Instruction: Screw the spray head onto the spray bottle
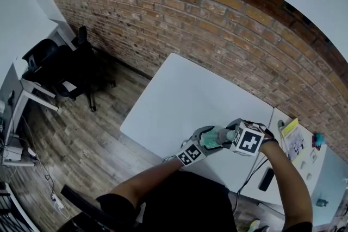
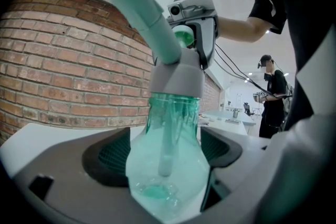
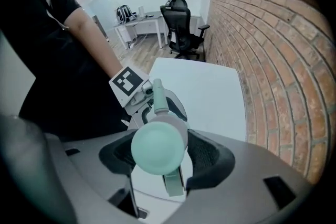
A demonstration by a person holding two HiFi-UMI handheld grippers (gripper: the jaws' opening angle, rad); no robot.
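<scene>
task state: the spray head [image 2: 176, 73] already sits on the neck of the spray bottle [image 2: 168, 128]. its grey collar comes down over the bottle's shoulder with no gap showing. the nozzle [image 2: 142, 10] points up and to the left in the left gripper view. whether the thread is fully tight, the pictures don't tell. my read is that you're late in the screwing step: what's left is any last turns to seat the collar, then letting go.

tools: your left gripper [image 2: 167, 152] is clenched on the bottle's body, with the pads pressed in on both sides and the bottle lying roughly level along the jaws. your right gripper [image 3: 157, 152] comes in over the top, its jaws closed on the spray head. in the right gripper view the round teal cap fills the space between the pads.

location: you hold the whole assembly in the air between the two grippers, above the near edge of the white table [image 1: 185, 100]. it does not rest on the table.

container: the bottle is translucent teal. the dip tube [image 2: 165, 134] hangs down inside it and ends above the base. no liquid level shows, so it reads as empty or nearly so. there is a greenish patch at the base that i can't identify.
</scene>
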